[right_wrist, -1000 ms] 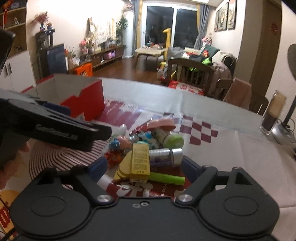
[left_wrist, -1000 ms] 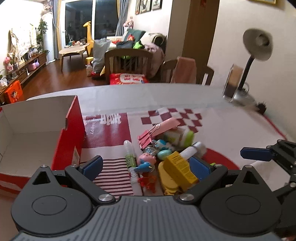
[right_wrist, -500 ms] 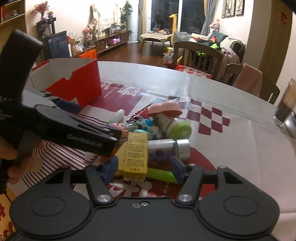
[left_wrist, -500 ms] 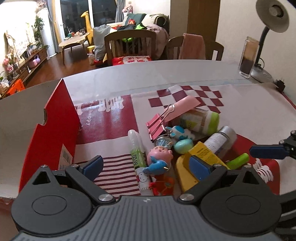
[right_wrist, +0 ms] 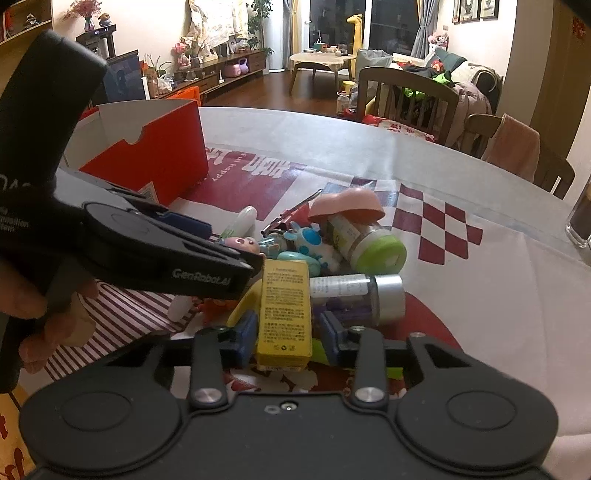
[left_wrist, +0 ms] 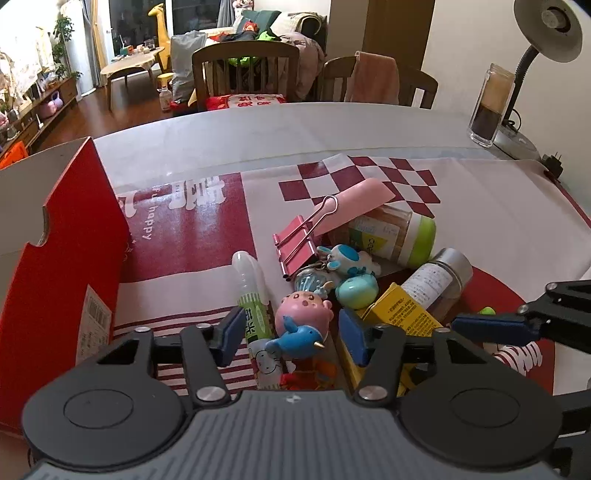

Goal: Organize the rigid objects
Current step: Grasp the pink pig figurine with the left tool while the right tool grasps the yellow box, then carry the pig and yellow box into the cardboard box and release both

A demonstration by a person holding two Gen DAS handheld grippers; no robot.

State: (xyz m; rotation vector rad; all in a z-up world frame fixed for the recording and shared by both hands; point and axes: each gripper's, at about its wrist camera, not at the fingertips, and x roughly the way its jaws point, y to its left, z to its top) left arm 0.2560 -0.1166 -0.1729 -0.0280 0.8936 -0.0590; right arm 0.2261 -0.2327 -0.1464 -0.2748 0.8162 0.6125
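Note:
A pile of small objects lies on the table: a yellow box [right_wrist: 283, 310], a silver-capped bottle [right_wrist: 354, 297], a green-capped jar [right_wrist: 369, 243], a pink binder clip [left_wrist: 299, 243], a glue stick [left_wrist: 253, 295], a pink pig toy with a blue whale [left_wrist: 301, 325]. My right gripper [right_wrist: 286, 336] has its jaws close around the yellow box, narrow gaps showing at the pads. My left gripper [left_wrist: 291, 334] is open around the pig toy and glue stick. The red cardboard box [left_wrist: 70, 236] stands left of the pile.
The table carries a red and white patterned cloth [left_wrist: 461, 221]. A glass jar [left_wrist: 493, 107] and a desk lamp [left_wrist: 546, 33] stand at the far right. Wooden chairs [left_wrist: 245, 74] stand behind the table. The left gripper's body [right_wrist: 147, 254] crosses the right wrist view.
Both grippers have moved forward and down into the pile. The right jaws have narrowed around the yellow box; the left jaws have narrowed around the pig toy.

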